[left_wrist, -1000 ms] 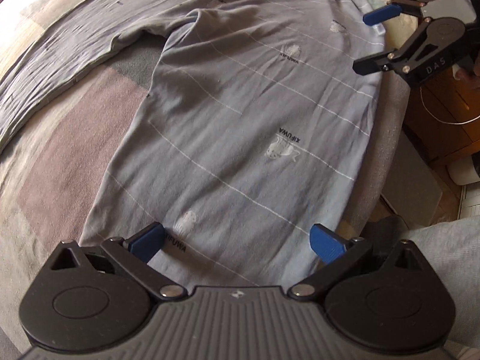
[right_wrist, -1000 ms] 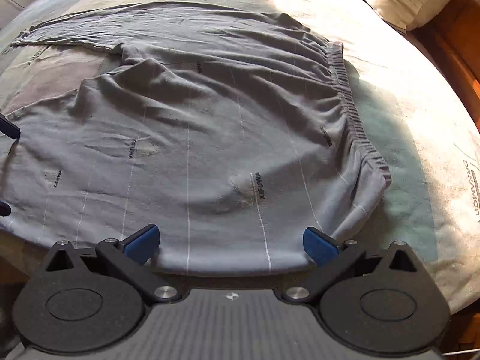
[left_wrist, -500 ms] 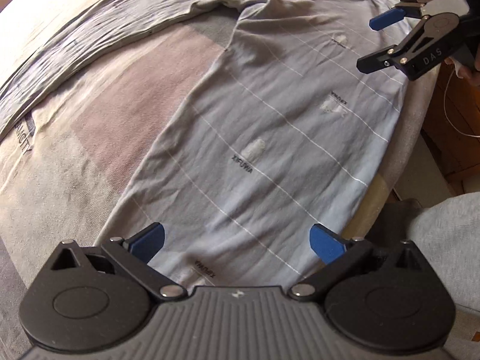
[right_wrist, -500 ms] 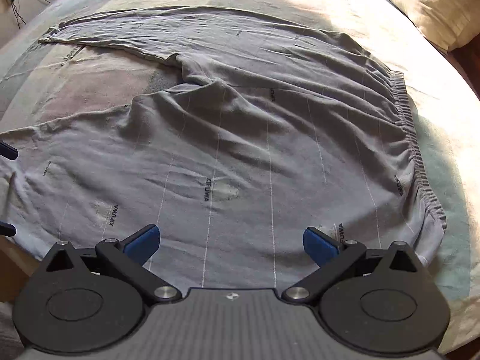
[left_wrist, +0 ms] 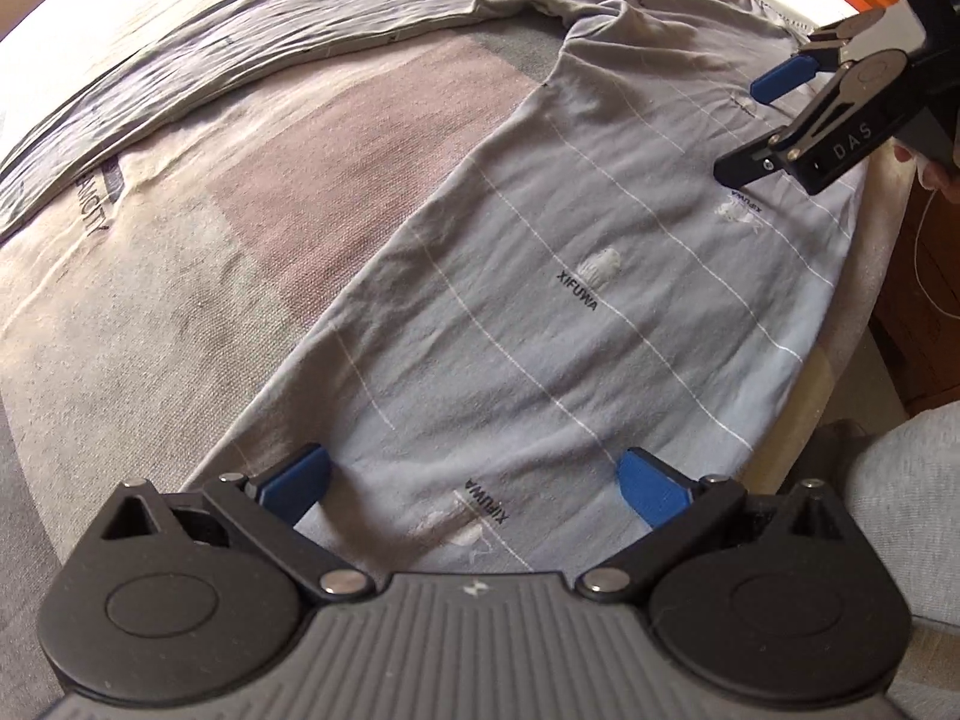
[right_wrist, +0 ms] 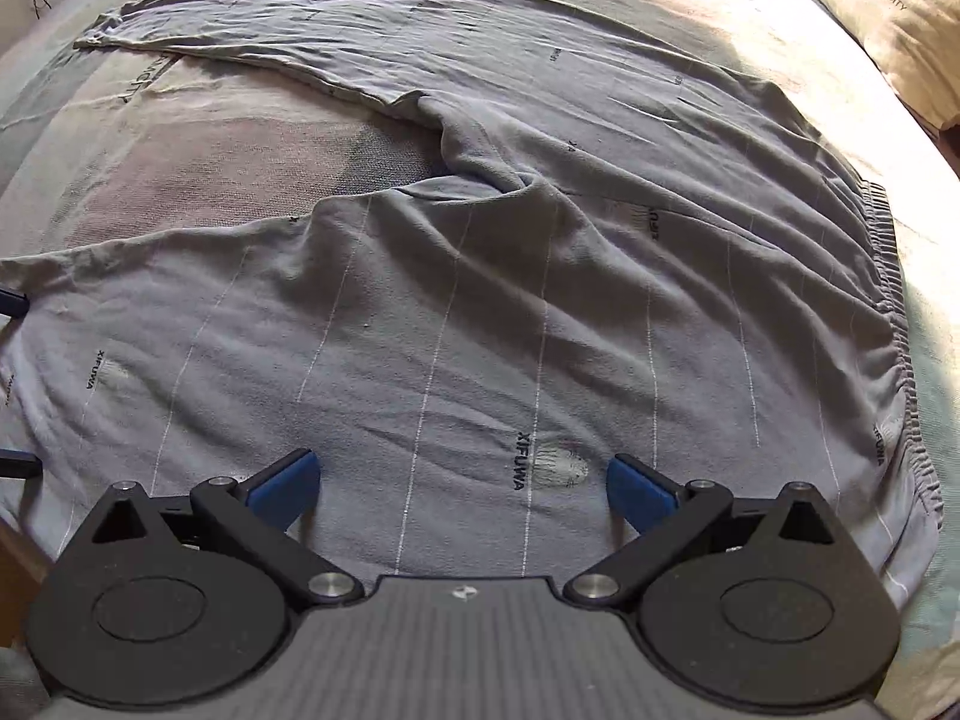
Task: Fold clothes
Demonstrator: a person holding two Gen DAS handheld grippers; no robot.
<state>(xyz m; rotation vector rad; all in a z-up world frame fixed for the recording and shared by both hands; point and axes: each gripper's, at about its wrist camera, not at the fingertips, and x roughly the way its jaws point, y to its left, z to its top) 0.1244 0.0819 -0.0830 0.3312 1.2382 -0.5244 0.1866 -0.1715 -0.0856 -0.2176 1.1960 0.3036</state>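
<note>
Grey trousers (left_wrist: 570, 300) with thin white stripes lie spread flat on the bed, legs apart in a V. My left gripper (left_wrist: 474, 474) hovers open over the lower end of the near leg, both blue pads above the cloth with nothing between them. My right gripper (right_wrist: 462, 474) is open over the thigh of the trousers (right_wrist: 480, 300), near the gathered waistband (right_wrist: 894, 312). In the left wrist view the right gripper (left_wrist: 756, 126) shows at the upper right. The far leg (right_wrist: 300, 18) stretches away to the left.
A patchwork bed cover (left_wrist: 180, 240) shows between the two legs. A pillow (right_wrist: 888, 6) lies at the far right. The bed's edge runs along the near leg, with a wooden floor (left_wrist: 924, 276) and a person's grey-clad leg (left_wrist: 900, 480) beside it.
My left gripper has slid along the near leg toward its lower end. My right gripper has moved from the bed's edge further in over the trousers. Both have stayed open.
</note>
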